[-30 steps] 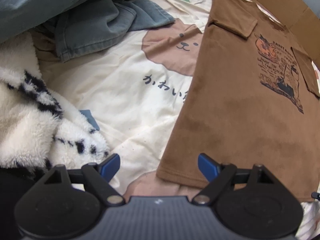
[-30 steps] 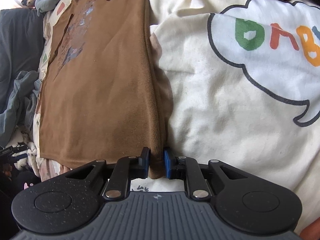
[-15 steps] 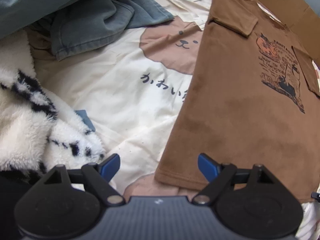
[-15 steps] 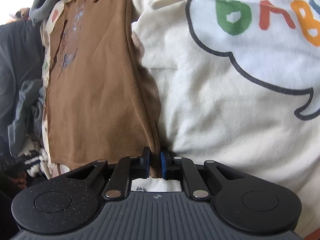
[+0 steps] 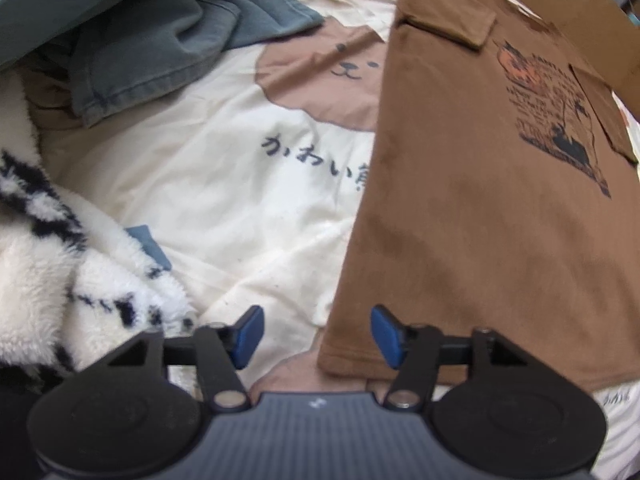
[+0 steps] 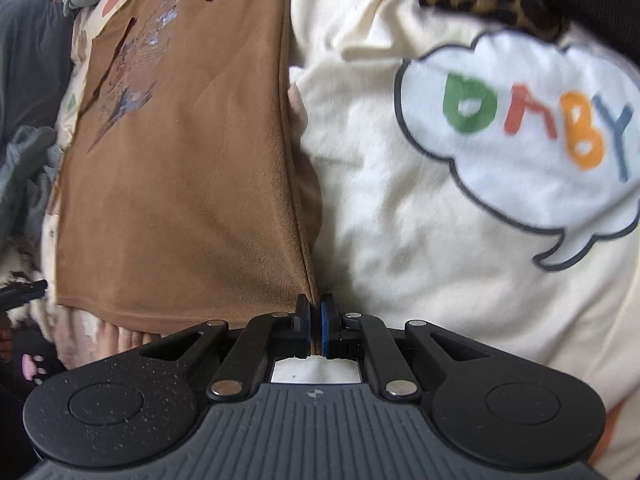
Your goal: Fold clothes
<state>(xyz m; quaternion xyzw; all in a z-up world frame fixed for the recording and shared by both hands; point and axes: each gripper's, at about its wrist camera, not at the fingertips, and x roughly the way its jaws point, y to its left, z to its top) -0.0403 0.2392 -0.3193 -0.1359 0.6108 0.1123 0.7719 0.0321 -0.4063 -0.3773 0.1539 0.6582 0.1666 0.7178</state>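
Brown tee (image 5: 480,208) is flat on the bed's cartoon sheet (image 5: 224,184) with both sleeves tucked in, right gripper (image 6: 314,320) jaws pinched on its hem corner, left gripper (image 5: 316,336) jaws wide open near the other corner, so lengthwise folds look left.

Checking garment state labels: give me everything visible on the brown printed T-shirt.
The brown printed T-shirt is soft, suede-like fabric, lying flat and face up on the cream cartoon-print bedsheet. Both short sleeves are folded inward over the chest, partly covering an orange-and-dark graphic with text. The stitched hem lies nearest the cameras. The right gripper is shut on the hem corner of one side edge, which is bunched and lifted slightly. The left gripper is open around the opposite hem corner, not yet closed on it.
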